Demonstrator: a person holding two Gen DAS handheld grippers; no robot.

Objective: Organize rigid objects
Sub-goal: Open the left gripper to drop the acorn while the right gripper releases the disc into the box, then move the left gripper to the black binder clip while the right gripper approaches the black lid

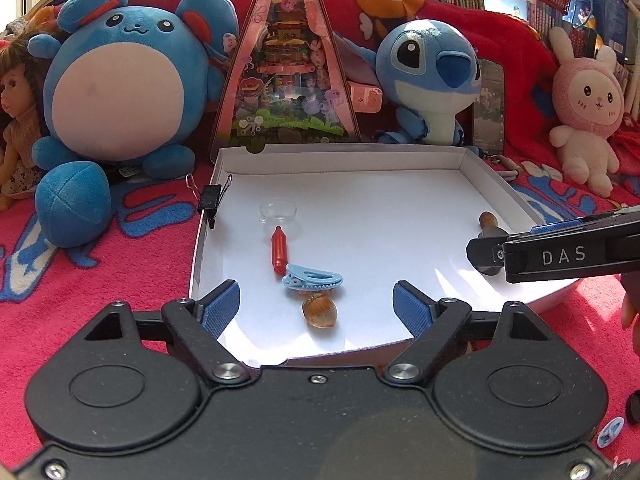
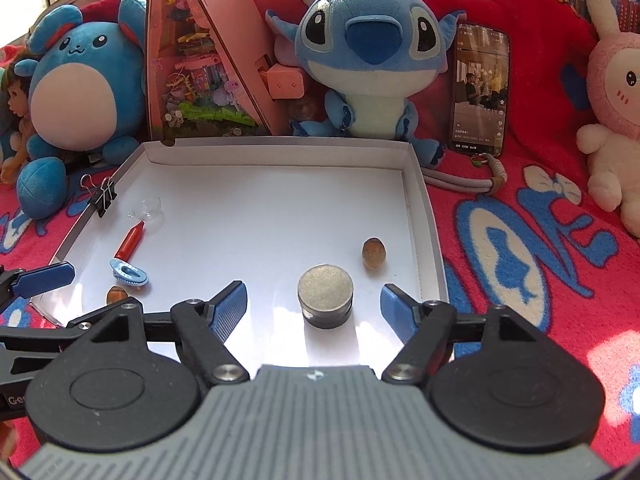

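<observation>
Both tools are standing wide with nothing between their blue pads, each hanging low over the near edge of the white box lid [image 1: 472,168] that is lying on the red blanket [image 1: 100,240]. The lid seems to be serving as the collecting tray, which would explain why the small hard pieces are all sitting inside its raised rim rather than loose on the soft blanket.

The left tool [image 1: 316,304] is pointing down at the lid's left half. The acorn [image 1: 319,310] is lying directly between its open fingers, just ahead of them, untouched by either pad. The light blue hair clip [image 1: 313,279] is resting against the acorn's far side, and the red crayon-shaped piece [image 1: 279,250] is lying beyond that, with a clear round cap [image 1: 278,211] further back. A black binder clip [image 1: 211,199] is gripping the lid's left wall.

The right tool [image 2: 313,306] is hovering over the right half. The round silvery-topped tin [image 2: 325,300] is standing upright between its spread fingers, free of both pads, and a brown nut [image 2: 374,253] is lying just beyond it near the right wall.

Judging by this, both pieces look set down, the tools apparently parted to leave them.
</observation>
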